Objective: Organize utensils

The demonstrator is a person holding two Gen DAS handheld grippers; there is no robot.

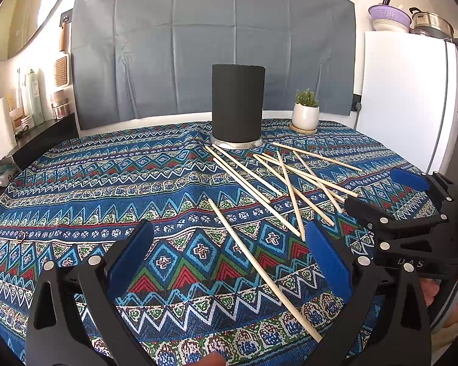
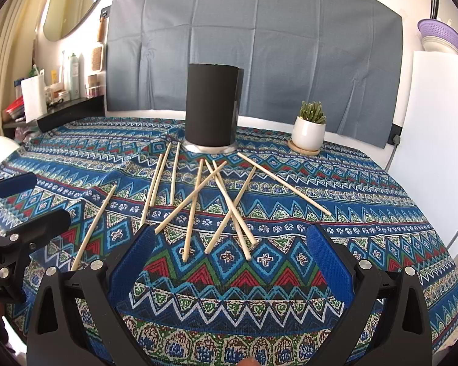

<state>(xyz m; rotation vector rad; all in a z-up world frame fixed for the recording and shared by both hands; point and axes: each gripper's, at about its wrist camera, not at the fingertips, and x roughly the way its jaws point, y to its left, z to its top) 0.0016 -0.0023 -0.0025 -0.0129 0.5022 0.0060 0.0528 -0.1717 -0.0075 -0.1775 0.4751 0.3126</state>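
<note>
Several pale wooden chopsticks (image 1: pixel 285 183) lie scattered and crossed on the patterned tablecloth (image 1: pixel 91 183), in front of a tall black cylindrical holder (image 1: pixel 237 103) on a metal base. One chopstick (image 1: pixel 259 265) lies apart, running between my left gripper's (image 1: pixel 229 231) open blue fingers. In the right wrist view the chopsticks (image 2: pixel 204 204) fan out below the holder (image 2: pixel 211 106), and my right gripper (image 2: pixel 231 231) is open and empty just short of their near ends. The right gripper also shows at the right edge of the left wrist view (image 1: pixel 412 195).
A small cactus in a white pot (image 1: pixel 304 113) stands right of the holder. A white fridge (image 1: pixel 406 97) stands beyond the table's right edge. A shelf with bottles (image 1: pixel 30 103) is at the left. A grey sheet (image 1: pixel 210 42) hangs behind.
</note>
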